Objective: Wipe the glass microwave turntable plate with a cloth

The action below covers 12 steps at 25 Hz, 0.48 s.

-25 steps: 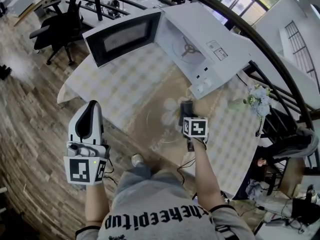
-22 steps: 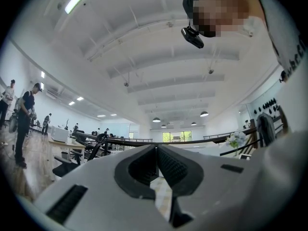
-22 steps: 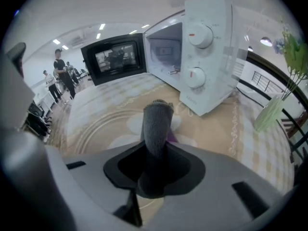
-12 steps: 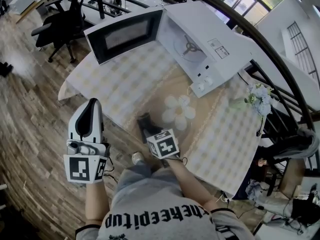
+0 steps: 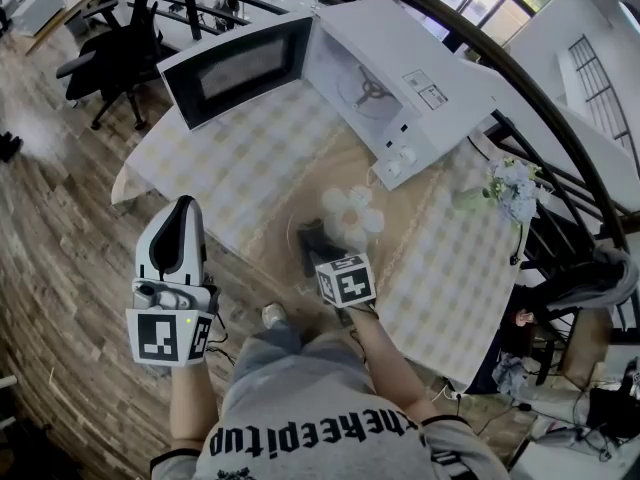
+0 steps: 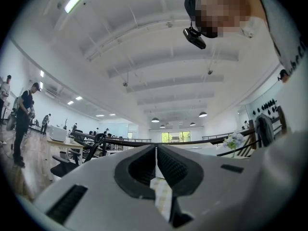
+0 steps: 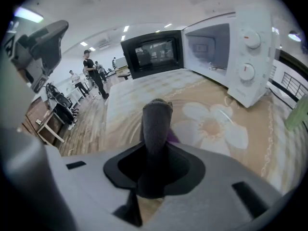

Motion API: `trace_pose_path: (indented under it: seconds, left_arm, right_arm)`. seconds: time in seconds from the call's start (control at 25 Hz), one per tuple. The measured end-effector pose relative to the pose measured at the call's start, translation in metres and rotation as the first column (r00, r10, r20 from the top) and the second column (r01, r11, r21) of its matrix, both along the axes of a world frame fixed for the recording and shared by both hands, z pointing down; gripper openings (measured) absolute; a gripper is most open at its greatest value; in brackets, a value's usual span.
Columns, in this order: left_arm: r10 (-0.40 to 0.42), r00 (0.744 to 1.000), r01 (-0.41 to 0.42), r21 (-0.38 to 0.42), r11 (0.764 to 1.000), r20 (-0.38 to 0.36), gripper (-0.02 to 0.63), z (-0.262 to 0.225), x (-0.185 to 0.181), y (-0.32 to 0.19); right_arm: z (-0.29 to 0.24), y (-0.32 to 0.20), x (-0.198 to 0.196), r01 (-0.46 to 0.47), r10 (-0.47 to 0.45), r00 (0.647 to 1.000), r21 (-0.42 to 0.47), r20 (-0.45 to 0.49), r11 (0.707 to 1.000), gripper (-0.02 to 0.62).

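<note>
The clear glass turntable plate [image 5: 370, 248] lies flat on the tan floral cloth in front of the open microwave [image 5: 400, 68]. My right gripper [image 5: 313, 236] is shut on a dark grey cloth [image 5: 310, 240] and presses it onto the plate's left part. In the right gripper view the cloth [image 7: 155, 124] sticks out between the jaws over the plate [image 7: 216, 129], and it hides the fingertips. My left gripper [image 5: 183, 213] is held off the table's near-left edge, above the floor. Its jaws point upward at the ceiling, and the gripper [image 6: 156, 150] is shut with nothing in it.
The microwave door [image 5: 235, 68] swings open to the left and the bare turntable hub [image 5: 370, 86] shows inside. A vase of pale flowers [image 5: 508, 190] stands at the table's right. A curved black railing [image 5: 560, 148] runs behind. An office chair [image 5: 110, 63] stands on the wooden floor [image 5: 60, 218] at the left.
My right gripper swept the cloth left across the plate, then came back a little to the right. The left gripper has stayed where it was.
</note>
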<state>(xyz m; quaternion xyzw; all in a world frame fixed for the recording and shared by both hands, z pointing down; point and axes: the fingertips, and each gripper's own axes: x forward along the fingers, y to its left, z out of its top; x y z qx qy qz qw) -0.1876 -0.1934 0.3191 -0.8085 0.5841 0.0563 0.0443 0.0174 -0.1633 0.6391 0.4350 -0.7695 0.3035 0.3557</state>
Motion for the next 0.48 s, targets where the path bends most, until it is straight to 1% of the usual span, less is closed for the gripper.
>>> trace_pose_path:
  seconds: [0.24, 0.48]
  left_arm:
    - [0.006, 1.0, -0.006, 0.008, 1.0, 0.0, 0.012, -0.003, 0.002, 0.003]
    - [0.003, 1.0, -0.003, 0.009, 1.0, 0.0, 0.012, -0.004, 0.0, 0.006]
  right_arm:
    - [0.0, -0.012, 0.059, -0.137, 0.138, 0.99, 0.018, -0.039, 0.99, 0.099]
    - [0.0, -0.017, 0.117, -0.244, 0.247, 0.963, 0.047, -0.108, 0.969, 0.1]
